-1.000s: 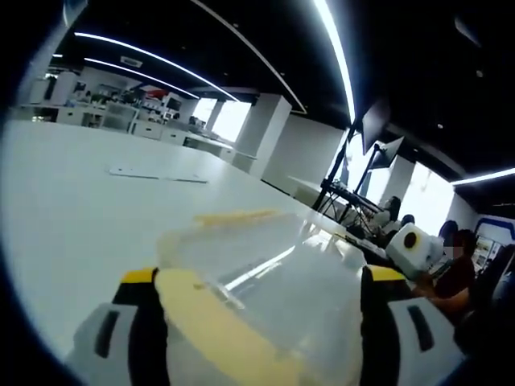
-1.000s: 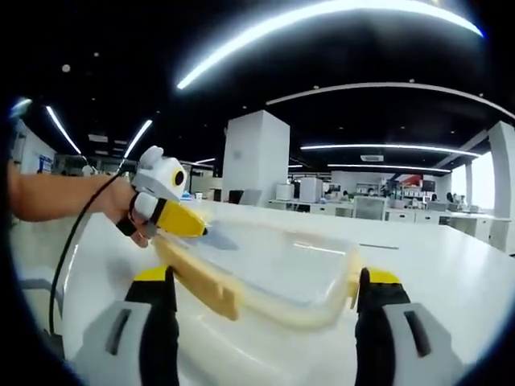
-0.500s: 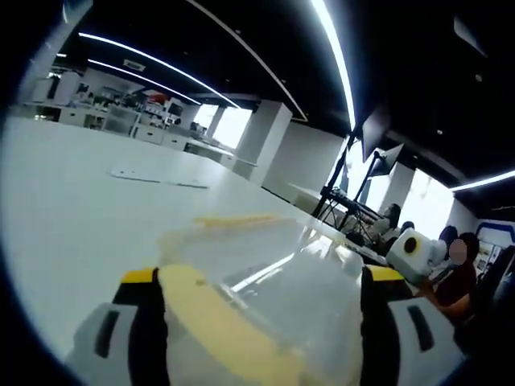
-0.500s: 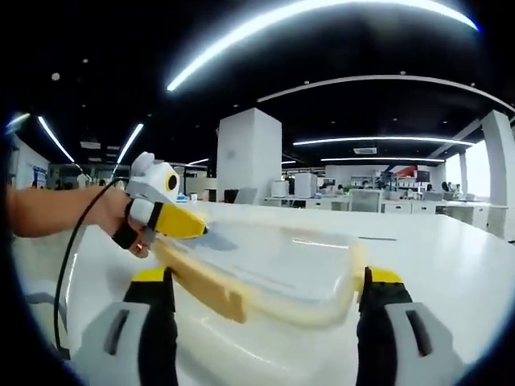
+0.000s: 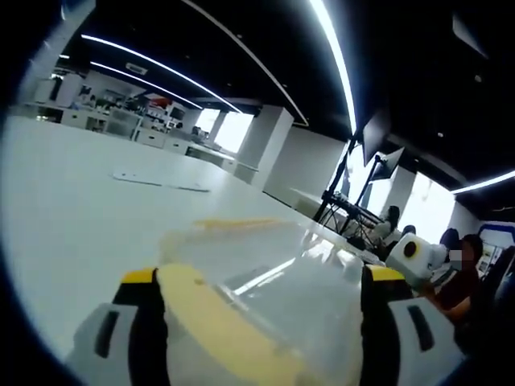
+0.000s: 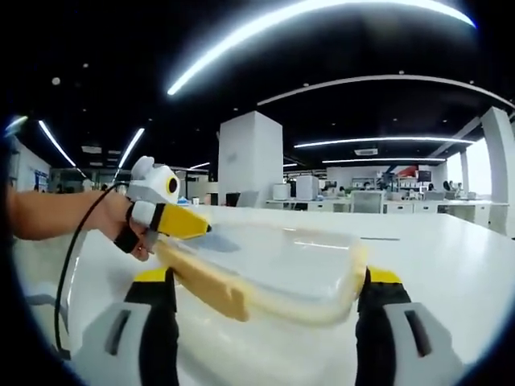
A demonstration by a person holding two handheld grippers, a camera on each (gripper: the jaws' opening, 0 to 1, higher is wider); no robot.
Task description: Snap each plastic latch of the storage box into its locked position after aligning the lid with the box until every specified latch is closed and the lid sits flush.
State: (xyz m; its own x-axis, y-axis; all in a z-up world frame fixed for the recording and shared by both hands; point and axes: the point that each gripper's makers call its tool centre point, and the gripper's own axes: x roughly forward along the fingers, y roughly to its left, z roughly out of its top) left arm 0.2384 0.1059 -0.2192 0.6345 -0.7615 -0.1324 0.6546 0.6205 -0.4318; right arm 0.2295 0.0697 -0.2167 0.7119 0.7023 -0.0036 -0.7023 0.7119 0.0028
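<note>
Between both grippers' spread fingers [image 6: 153,322] hung the lid [image 6: 273,269], apparently mid-alignment; lowering it onto the box seemed next.

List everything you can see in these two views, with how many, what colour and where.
Storage box: one, clear plastic, on the white table, between both claws.
Latches: yellowish; one long strip along the box's near side in the right gripper view, one on its far edge in the left gripper view.
Flat sheet: one, white, farther off on the table.
Columns: white, in the background.
Ceiling lights: several white strips.
Hand: one, holding the left claw.
Left claw: yellow tip at the box's far end.
Right claw: yellow-tipped jaws either side of the box.
</note>
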